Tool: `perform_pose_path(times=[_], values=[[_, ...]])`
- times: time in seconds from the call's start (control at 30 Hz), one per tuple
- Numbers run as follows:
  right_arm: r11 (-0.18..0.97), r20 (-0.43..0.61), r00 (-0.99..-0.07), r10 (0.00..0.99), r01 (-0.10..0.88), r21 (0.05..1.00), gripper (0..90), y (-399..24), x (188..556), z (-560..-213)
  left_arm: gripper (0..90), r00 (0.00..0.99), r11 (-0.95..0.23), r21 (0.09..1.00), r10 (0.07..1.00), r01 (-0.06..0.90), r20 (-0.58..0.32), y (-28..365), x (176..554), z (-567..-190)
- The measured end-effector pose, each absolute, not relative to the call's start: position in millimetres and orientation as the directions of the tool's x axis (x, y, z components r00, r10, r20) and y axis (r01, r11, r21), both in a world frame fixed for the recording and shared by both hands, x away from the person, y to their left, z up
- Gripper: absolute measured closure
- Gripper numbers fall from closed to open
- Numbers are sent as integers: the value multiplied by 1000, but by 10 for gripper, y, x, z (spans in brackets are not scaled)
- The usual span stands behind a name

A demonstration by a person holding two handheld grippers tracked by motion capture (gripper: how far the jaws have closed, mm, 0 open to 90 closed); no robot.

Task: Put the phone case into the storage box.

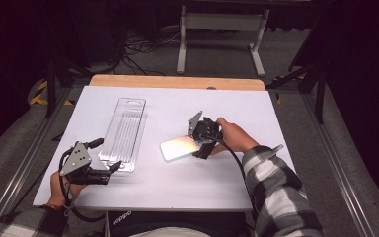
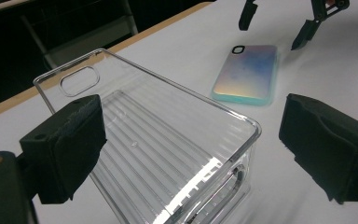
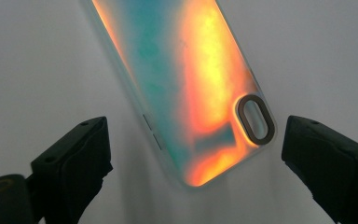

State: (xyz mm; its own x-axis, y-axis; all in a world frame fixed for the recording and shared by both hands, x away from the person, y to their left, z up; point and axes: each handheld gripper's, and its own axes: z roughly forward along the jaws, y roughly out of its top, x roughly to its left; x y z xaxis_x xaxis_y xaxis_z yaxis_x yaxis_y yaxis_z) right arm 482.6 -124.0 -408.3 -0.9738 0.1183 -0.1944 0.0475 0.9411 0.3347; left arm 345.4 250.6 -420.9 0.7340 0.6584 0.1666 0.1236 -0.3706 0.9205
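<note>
My right gripper (image 1: 201,143) hovers tilted down over the iridescent phone case (image 1: 180,147) lying flat mid-surface, jaws wide astride its camera-hole end. My left gripper (image 1: 112,169) lies low (jaws wide too) at the clear plastic package (image 1: 124,131).

- You have one phone case (image 1: 179,147) on the bench (image 1: 237,103), iridescent, with a single oval camera cutout (image 3: 256,118).
- You have one clear plastic package (image 1: 123,133) on the bench, ribbed, with one hang slot (image 2: 79,80) at its far end.
- You hold two tongs: the left tongs (image 1: 112,170) and the right tongs (image 1: 201,143), one in each hand.
- Each of the tongs has two black jaws, four jaws in all.
- There is one bench, with one white sheet (image 1: 177,187) covering it.
- Beyond the bench you can count one white frame stand (image 1: 222,22) on the floor.
</note>
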Motion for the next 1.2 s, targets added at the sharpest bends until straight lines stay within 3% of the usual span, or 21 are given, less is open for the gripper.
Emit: perform_pose_path(times=[0.3,0.63,0.93,1.2], values=[[974,-200,-980,-13,-58,217,96,-888,4899,-4128,78,747,-369,921,647,128,155,2502,3457,-4227],[975,-171,-979,-112,-141,172,108,-669,4985,-4228,78,755,-373,919,637,125,156,2494,3455,-4231],[977,-128,-981,-148,-165,137,90,-659,5073,-4278,78,764,-374,919,627,124,152,2480,3454,-4237],[977,-65,-989,-132,-141,161,146,-681,5120,-4297,79,771,-383,915,618,128,151,2461,3458,-4248]])
